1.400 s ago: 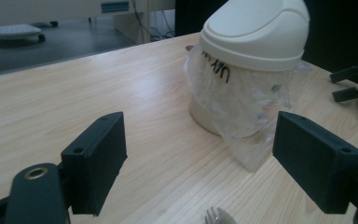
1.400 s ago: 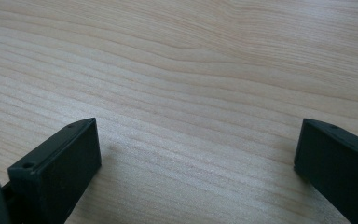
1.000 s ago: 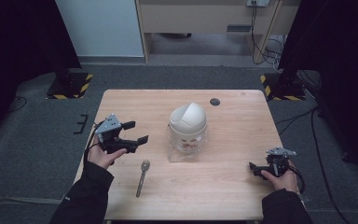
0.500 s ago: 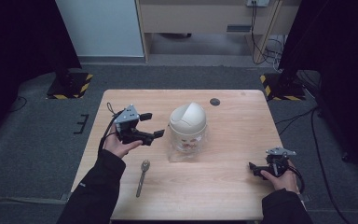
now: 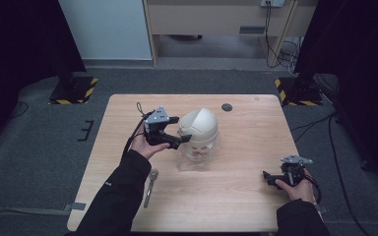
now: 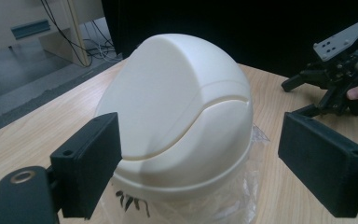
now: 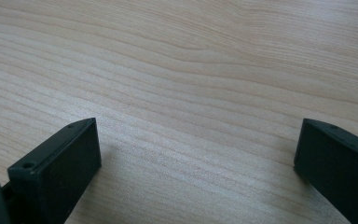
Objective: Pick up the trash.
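Note:
A cream-white domed container stands mid-table on a clear plastic base. In the left gripper view the dome looms between the jaws, with crinkled clear plastic under it. My left gripper is open at the dome's left side, its jaws spread on either side of it; contact cannot be told. The same gripper holds nothing. My right gripper rests open near the table's front right. Bare wood lies between its jaws. It also appears farther off.
A metal tool with a round head lies on the table beside the left forearm. A small dark disc sits near the far edge. The wooden table stands on grey floor, with a cabinet behind.
My left gripper has moved right and away from me, from the table's left part up to the dome. The right gripper has stayed put.

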`<state>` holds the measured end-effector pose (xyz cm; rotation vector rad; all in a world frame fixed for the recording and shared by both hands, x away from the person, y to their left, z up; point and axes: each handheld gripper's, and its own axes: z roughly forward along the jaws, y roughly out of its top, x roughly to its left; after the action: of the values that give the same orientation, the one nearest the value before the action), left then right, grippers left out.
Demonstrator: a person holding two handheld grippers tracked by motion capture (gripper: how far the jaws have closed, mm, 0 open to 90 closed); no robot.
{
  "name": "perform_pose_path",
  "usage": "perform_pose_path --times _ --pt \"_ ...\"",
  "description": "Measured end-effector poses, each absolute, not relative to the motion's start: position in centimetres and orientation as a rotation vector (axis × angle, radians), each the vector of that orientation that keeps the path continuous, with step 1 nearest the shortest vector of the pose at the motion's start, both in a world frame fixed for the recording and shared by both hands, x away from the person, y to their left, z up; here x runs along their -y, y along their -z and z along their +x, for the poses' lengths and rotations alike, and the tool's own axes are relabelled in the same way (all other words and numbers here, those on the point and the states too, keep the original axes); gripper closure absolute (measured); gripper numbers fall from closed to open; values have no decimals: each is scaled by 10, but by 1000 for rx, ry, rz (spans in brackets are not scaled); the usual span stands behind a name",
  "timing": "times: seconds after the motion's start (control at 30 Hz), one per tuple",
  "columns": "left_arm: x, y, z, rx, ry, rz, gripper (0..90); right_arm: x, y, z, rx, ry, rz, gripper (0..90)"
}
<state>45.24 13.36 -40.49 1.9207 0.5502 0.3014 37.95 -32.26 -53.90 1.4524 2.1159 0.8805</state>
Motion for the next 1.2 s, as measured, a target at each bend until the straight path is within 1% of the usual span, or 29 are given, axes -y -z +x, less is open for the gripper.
perform_pose_path --times 0.4,0.7,1.2 --pt "-109 421 465 -553 -255 1961 130 323 539 379 -2116 -881 1452 8" --pt "-102 428 468 -563 -227 1959 126 322 539 379 -2117 -882 1453 7" --pt "-101 432 474 -589 -194 1922 133 320 539 379 -2131 -885 1439 6"
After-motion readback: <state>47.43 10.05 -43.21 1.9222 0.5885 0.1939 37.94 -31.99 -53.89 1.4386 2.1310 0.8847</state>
